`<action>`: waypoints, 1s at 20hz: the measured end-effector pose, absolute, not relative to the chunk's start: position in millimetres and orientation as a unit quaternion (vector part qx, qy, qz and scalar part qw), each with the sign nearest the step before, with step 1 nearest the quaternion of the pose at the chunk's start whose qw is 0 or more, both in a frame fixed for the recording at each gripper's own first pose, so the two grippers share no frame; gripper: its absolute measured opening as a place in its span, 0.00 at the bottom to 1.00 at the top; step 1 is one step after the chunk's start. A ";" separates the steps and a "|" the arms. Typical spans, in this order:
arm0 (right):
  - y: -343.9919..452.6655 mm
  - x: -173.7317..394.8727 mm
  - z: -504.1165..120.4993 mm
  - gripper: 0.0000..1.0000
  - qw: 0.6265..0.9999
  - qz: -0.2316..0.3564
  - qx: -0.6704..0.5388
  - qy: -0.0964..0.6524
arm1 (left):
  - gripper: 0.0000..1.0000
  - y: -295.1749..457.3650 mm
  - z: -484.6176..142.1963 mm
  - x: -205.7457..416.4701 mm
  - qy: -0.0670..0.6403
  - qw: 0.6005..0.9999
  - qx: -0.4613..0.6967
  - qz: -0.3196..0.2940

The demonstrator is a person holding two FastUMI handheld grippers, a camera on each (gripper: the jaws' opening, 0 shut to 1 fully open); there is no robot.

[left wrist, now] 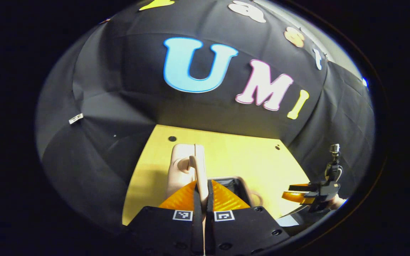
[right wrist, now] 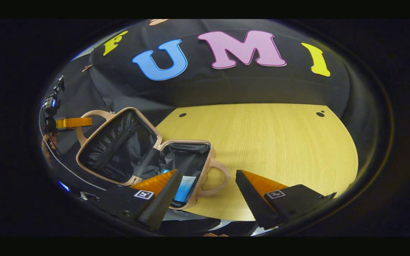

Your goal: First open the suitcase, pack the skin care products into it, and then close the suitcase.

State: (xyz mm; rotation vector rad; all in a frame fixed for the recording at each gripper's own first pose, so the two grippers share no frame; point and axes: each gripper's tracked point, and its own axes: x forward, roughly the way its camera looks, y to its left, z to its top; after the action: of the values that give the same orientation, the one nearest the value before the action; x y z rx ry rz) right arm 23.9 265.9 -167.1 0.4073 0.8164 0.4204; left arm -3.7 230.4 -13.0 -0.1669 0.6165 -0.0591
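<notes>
The pink suitcase (right wrist: 144,153) sits open on the yellow table (right wrist: 262,142), near its left side. Its lid (right wrist: 117,145) stands tilted up, and the black inside shows. A blue and white tube (right wrist: 185,188) lies in the lower half. The left gripper (left wrist: 202,199) pinches the edge of the lid between both fingers. The right gripper (right wrist: 208,192) hangs over the table just beside the suitcase handle (right wrist: 219,177), with its fingers spread wide and nothing in them.
</notes>
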 end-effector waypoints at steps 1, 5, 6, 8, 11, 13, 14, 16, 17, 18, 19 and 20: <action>258.3 24.9 -165.5 0.98 0.878 0.202 0.196 0.387 | 0.07 206.9 -17.3 1.3 0.298 0.949 -0.100 -0.034; 217.2 23.1 -165.0 0.98 0.886 0.200 0.190 0.372 | 0.07 98.0 -57.9 13.1 0.318 0.931 -0.161 -0.084; 203.7 18.7 -167.6 0.98 0.885 0.199 0.191 0.375 | 0.07 79.6 -73.8 18.0 0.325 0.930 -0.149 -0.088; 174.3 13.5 -170.7 0.98 0.888 0.193 0.190 0.372 | 0.07 47.9 -109.7 27.6 0.348 0.924 -0.125 -0.093; 125.6 10.2 -176.2 0.98 0.898 0.170 0.177 0.365 | 0.07 9.8 -175.5 30.6 0.408 0.895 -0.155 -0.094; 96.2 6.1 -176.6 0.97 0.903 0.155 0.178 0.359 | 0.08 0.5 -212.8 27.9 0.434 0.883 -0.162 -0.076; 83.8 3.4 -176.5 0.98 0.905 0.147 0.181 0.356 | 0.07 -1.5 -226.0 27.1 0.442 0.882 -0.147 -0.069; 57.0 -2.2 -181.9 0.98 0.908 0.130 0.182 0.354 | 0.07 -9.8 -246.0 24.2 0.453 0.883 -0.104 -0.061; 46.3 -6.1 -186.6 0.97 0.908 0.124 0.181 0.356 | 0.08 -13.4 -253.6 24.1 0.457 0.883 -0.087 -0.059; 36.0 -11.0 -189.9 0.97 0.908 0.117 0.179 0.359 | 0.08 -13.7 -258.2 24.3 0.459 0.883 -0.075 -0.056; 25.5 -13.7 -191.6 0.97 0.908 0.111 0.179 0.361 | 0.06 -14.1 -262.3 25.2 0.464 0.882 -0.068 -0.054; 20.1 -16.3 -194.0 0.97 0.908 0.108 0.180 0.363 | 0.12 -13.2 -264.2 24.8 0.469 0.879 -0.065 -0.051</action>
State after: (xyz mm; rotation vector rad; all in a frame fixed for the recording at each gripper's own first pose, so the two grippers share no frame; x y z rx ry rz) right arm -16.3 20.1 -194.0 0.3718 0.7500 0.2229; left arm 24.8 -13.2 -264.2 -0.1359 0.9778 -0.1064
